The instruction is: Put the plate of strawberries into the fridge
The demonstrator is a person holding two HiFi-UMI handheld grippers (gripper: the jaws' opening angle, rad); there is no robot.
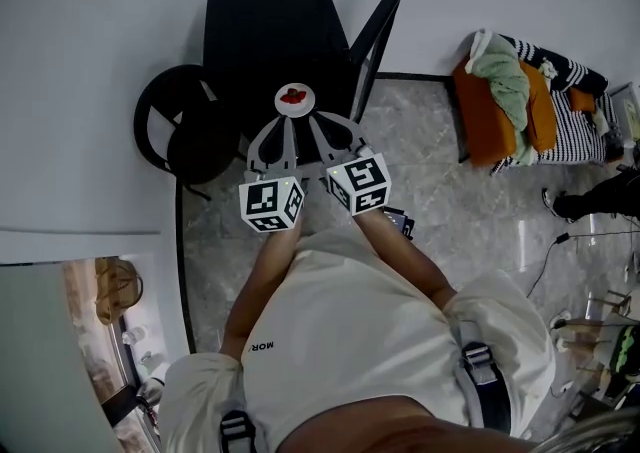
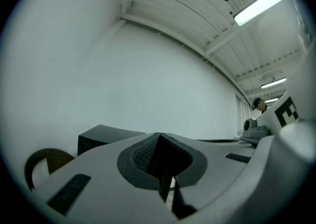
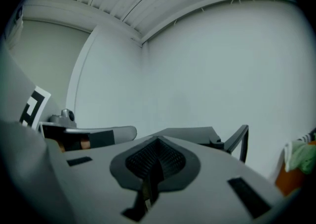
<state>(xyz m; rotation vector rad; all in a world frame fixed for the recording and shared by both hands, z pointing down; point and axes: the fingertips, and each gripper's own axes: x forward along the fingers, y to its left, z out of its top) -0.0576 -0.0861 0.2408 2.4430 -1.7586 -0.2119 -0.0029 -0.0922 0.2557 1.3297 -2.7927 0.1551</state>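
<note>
In the head view a small white plate of strawberries [image 1: 295,97] hangs in the air over the black mini fridge [image 1: 265,36]. The fridge's door [image 1: 375,36] stands open on the right. My left gripper [image 1: 288,119] and right gripper [image 1: 314,119] meet at the plate's near rim, both shut on it. In the left gripper view the jaws of my left gripper [image 2: 159,141] are pressed together, with a pale sliver low between them. My right gripper [image 3: 157,144] looks the same. The fridge [image 2: 101,136] [image 3: 190,133] lies just beyond the tips. The plate itself is hidden in both gripper views.
A round black chair [image 1: 175,131] stands left of the fridge against the white wall. An orange seat piled with clothes [image 1: 510,101] is at the right. A person's leg [image 1: 600,196] and a cable [image 1: 550,251] lie on the marble floor.
</note>
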